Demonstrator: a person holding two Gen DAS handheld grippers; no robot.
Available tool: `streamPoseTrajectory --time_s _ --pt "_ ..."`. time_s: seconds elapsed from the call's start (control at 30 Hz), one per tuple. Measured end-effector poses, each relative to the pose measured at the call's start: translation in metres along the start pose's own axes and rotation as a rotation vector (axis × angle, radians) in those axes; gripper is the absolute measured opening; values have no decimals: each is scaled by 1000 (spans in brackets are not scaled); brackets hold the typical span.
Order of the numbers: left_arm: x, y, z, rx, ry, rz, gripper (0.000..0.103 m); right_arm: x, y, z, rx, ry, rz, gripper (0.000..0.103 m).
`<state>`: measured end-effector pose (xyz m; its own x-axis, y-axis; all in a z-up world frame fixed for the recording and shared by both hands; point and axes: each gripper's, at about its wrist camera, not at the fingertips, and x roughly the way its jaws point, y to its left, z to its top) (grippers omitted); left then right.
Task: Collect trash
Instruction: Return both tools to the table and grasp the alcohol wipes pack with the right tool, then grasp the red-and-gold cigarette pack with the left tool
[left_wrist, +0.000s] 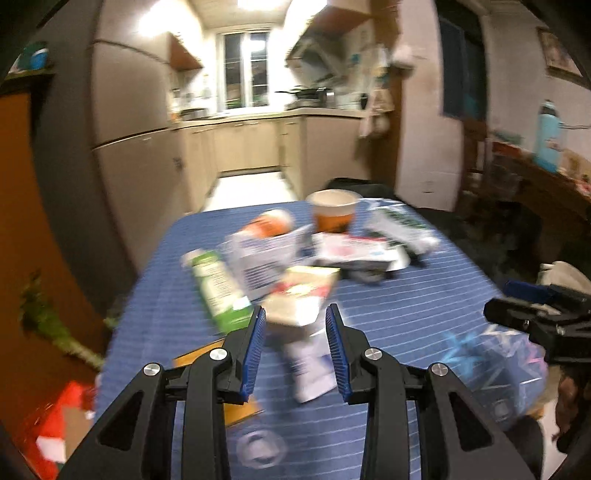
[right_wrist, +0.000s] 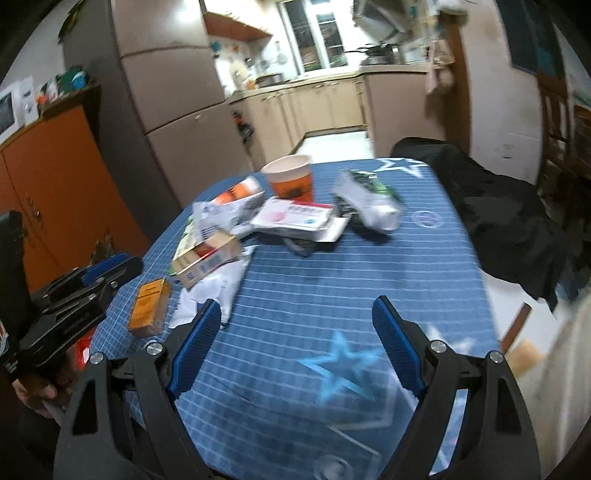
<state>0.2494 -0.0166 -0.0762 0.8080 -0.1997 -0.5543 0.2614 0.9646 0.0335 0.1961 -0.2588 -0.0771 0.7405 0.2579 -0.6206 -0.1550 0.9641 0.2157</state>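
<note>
Two empty grippers, left gripper (left_wrist: 295, 317) just short of the trash pile (left_wrist: 295, 258)

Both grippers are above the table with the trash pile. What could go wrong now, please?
1. The trash lies stacked and overlapping: pulling the cream carton may drag the crumpled white paper and the green box with it.
2. The paper cup stands upright at the back of the pile; a sweep could tip it.
3. The small orange box lies near the table's left edge, close to the left gripper, and could be knocked off.
</note>
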Motion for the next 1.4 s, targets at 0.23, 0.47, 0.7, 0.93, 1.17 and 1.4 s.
streamPoseTrajectory --time_s 0.23,0.47,0.7,0.93,1.17,1.4 --pt "-8 42 -30 -72 20 62 63 53 37 0 -71 81 37 88" --pt "4 40 -46 -59 38 68 77 98 65 -6 -134 155 44 98" --pt "5 57 -56 -71 43 101 77 133 79 0 -132 192 87 98" --pt "1 80 -57 -141 45 138 77 150 94 2 -162 209 33 83" --pt "-5 74 -45 -137 14 97 77 113 74 -16 -211 180 20 50" --pt "3 35 -25 -30 8 0 79 62 37 -52 -205 165 -61 48"
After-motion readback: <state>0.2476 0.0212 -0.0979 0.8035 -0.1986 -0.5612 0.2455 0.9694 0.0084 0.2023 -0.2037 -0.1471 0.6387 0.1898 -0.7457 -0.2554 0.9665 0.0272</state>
